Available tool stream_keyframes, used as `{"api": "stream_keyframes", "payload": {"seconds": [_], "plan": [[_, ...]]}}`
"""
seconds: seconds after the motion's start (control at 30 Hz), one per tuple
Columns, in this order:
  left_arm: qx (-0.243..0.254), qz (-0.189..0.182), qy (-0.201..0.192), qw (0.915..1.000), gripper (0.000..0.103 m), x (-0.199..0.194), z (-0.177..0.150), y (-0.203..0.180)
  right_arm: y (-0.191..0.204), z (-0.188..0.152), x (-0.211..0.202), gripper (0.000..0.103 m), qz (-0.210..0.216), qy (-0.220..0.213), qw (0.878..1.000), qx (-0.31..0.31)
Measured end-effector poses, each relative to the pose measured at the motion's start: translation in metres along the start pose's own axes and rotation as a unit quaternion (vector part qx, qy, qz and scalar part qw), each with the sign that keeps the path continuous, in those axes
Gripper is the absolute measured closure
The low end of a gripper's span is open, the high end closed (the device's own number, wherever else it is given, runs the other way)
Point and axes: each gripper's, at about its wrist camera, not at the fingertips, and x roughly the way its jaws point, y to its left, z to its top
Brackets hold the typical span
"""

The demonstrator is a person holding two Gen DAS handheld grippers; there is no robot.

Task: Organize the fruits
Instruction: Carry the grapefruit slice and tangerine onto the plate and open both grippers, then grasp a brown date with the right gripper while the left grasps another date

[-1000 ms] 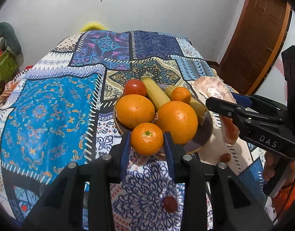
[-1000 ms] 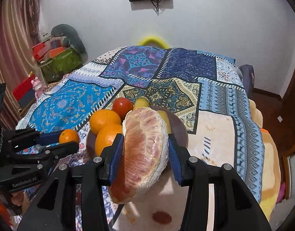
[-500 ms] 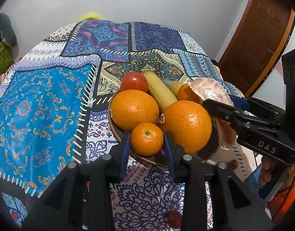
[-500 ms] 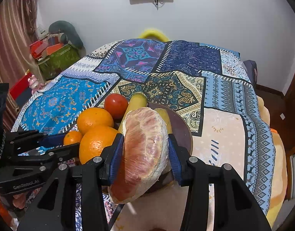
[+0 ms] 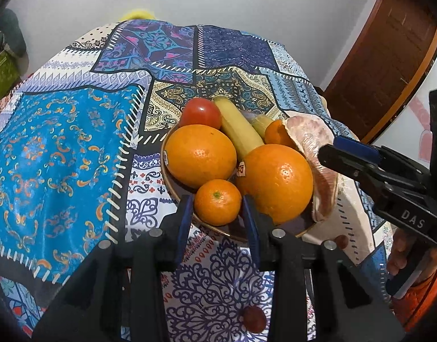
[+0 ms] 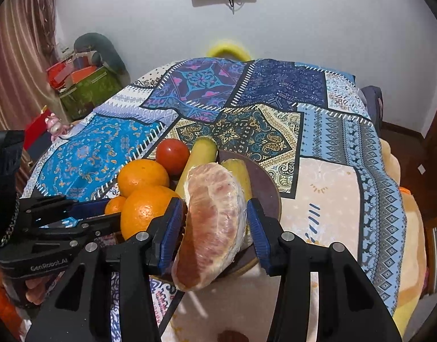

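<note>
Fingers (image 5: 185,222) of the left gripper (image 5: 217,213) sit narrow on either side of a small mandarin (image 5: 217,201), the blue pads touching its flanks, so it is held at the near rim of the plate (image 5: 235,235). The mandarin is round, bright orange, with its green stem scar facing up toward the camera. In the right wrist view the right gripper (image 6: 215,228) has its jaws opening around a peeled pomelo segment (image 6: 211,222); a gap shows between the right pad and the fruit, and the left pad is just beside it. The segment is pale pink, wrapped in clear film, crescent-shaped, with its long axis running from near the camera up and away over the right side of the plate, its lower tip hanging past the near rim.

Beyond the mandarin, two large oranges (image 5: 200,155) fill the front of the brown plate, one carrying a small sticker. Behind them two yellow bananas (image 5: 238,132) lie with their long axes pointing away, beside another small mandarin and a red tomato (image 5: 200,112) at the far left rim. The plate stands on a bed covered with a patchwork bedspread (image 5: 64,148) in blue, purple and cream. A white wall and a brown door (image 5: 389,57) close the view.
</note>
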Motion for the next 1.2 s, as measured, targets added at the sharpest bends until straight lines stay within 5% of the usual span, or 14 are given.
{"api": "stream_keyframes", "payload": {"seconds": [0.7, 0.9, 1.2], "plan": [[0.034, 0.035, -0.027, 0.9984, 0.06, -0.09, -0.043, -0.032, -0.006, -0.046, -0.076, 0.056, -0.025, 0.007, 0.999, 0.025], [0.045, 0.038, -0.003, 0.9983, 0.057, -0.088, -0.069, -0.038, -0.005, -0.064, -0.085, 0.04, -0.041, 0.006, 0.999, 0.03], [0.041, 0.023, 0.036, 0.9983, 0.057, -0.059, -0.092, -0.046, -0.006, -0.09, -0.069, 0.04, -0.039, 0.043, 0.998, 0.029]]}}
